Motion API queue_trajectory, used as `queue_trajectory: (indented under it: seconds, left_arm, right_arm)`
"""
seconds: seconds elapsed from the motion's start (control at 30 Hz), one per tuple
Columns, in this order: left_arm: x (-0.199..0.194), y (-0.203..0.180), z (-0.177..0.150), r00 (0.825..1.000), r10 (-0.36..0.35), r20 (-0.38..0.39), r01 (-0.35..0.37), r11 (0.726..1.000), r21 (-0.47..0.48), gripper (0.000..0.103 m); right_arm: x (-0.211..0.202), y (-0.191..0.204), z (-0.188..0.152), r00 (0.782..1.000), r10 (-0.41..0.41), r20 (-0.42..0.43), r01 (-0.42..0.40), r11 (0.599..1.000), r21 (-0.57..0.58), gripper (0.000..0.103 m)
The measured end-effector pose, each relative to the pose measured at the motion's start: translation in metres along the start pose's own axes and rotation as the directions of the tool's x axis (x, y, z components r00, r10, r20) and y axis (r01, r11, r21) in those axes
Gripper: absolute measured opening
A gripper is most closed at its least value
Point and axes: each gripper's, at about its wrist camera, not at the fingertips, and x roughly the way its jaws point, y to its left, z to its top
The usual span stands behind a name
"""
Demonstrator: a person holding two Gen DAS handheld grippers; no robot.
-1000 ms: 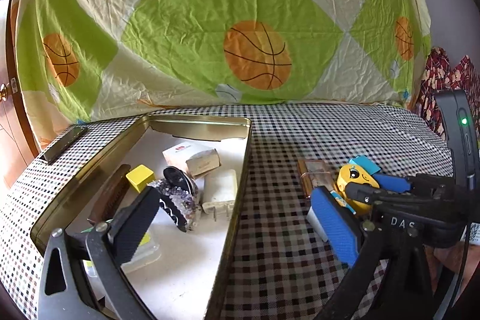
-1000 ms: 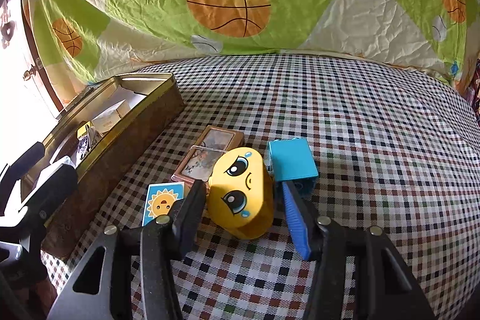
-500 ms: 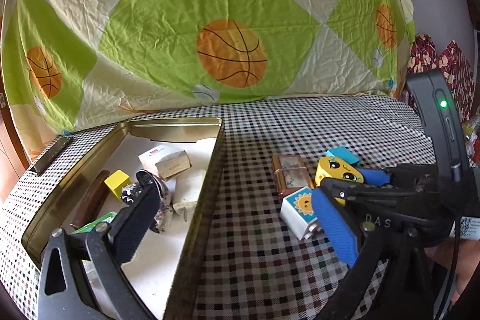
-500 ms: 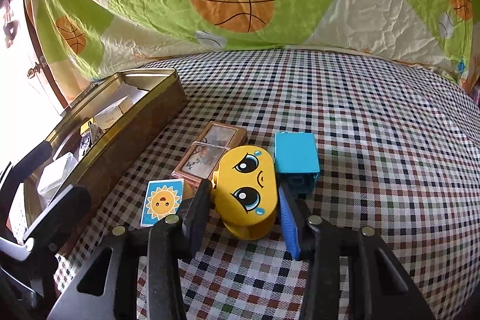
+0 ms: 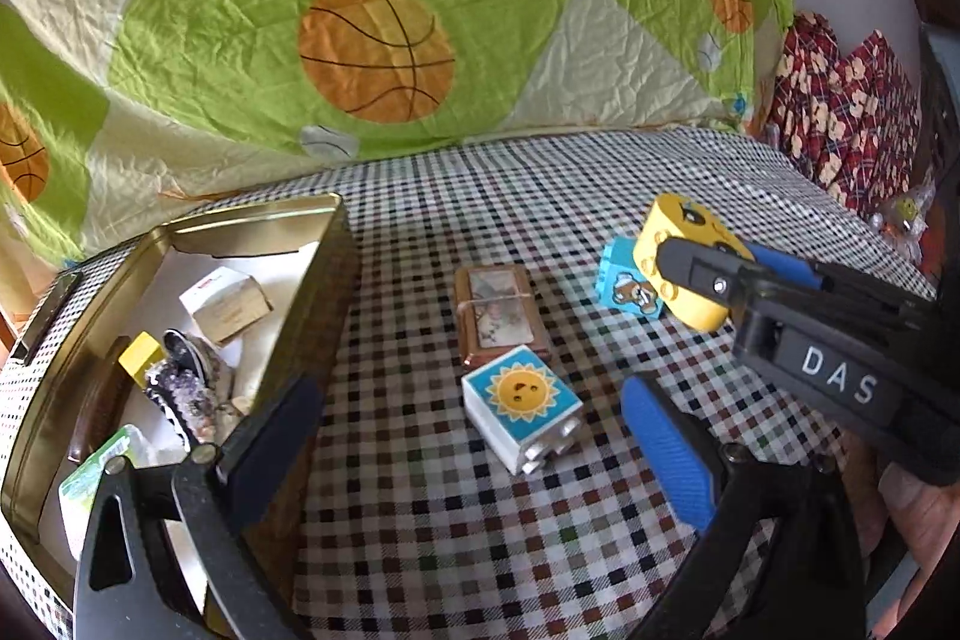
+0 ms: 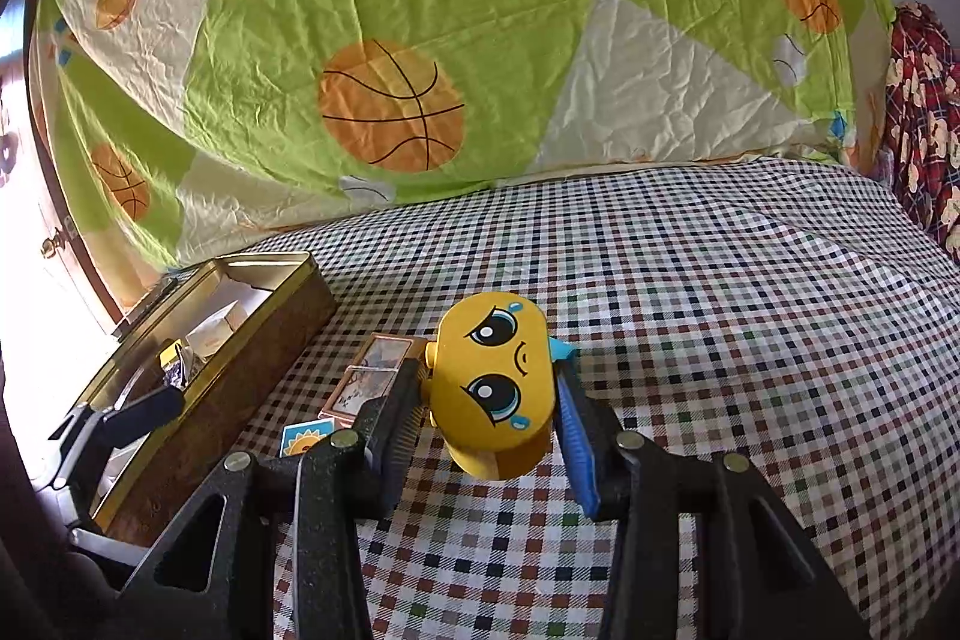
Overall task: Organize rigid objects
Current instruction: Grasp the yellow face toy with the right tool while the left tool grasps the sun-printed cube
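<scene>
The right gripper (image 6: 489, 415) pinches the yellow face block (image 6: 495, 388) above the checked cloth (image 6: 720, 310), basketball sheet (image 6: 390, 100) behind.

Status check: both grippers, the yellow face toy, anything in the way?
Right gripper shut on yellow face toy, off the cloth. Left gripper open, empty, above sun block. Way to tin looks clear.
</scene>
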Motion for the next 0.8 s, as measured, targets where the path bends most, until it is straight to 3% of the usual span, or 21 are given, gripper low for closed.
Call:
queue_trajectory:
  seconds: [0.1,0.2,0.27,0.3,0.33,0.37,0.6,0.8]
  left_arm:
    - [0.007,-0.008,0.003,1.0,-0.002,-0.02,0.002,1.0,0.013,0.096]
    - [0.02,-0.014,0.005,0.997,-0.006,-0.076,0.008,1.0,0.029,0.082]
    - [0.026,-0.015,0.005,0.994,-0.017,-0.106,0.02,0.999,0.026,0.078]
    - [0.029,-0.014,0.005,0.992,-0.03,-0.123,0.033,0.999,0.022,0.069]
    - [0.031,-0.014,0.004,0.99,-0.036,-0.136,0.038,0.999,0.016,0.053]
    - [0.031,-0.012,0.004,0.99,-0.041,-0.138,0.043,0.999,0.011,0.046]
    - [0.014,-0.014,0.002,0.998,-0.026,-0.053,0.028,0.999,0.037,0.046]
    - [0.003,-0.004,0.003,1.0,-0.016,0.021,0.016,1.0,-0.007,0.046]
  right_arm:
    - [-0.002,-0.001,0.001,1.0,-0.005,0.009,0.005,1.0,0.006,0.045]
    - [-0.001,0.002,0.0,1.0,-0.01,0.002,0.01,1.0,-0.007,0.045]
    - [0.0,0.002,0.0,1.0,-0.013,-0.001,0.013,1.0,-0.011,0.045]
    - [0.0,0.002,0.0,1.0,-0.012,-0.001,0.012,1.0,-0.011,0.045]
    - [-0.001,0.002,0.0,1.0,-0.011,0.0,0.011,1.0,-0.009,0.045]
    - [-0.001,0.001,0.0,1.0,-0.01,0.002,0.01,1.0,-0.007,0.045]
    - [-0.007,0.003,-0.001,0.999,-0.015,0.033,0.015,1.0,-0.012,0.045]
    - [-0.011,0.006,-0.001,0.998,-0.014,0.058,0.016,1.0,-0.025,0.045]
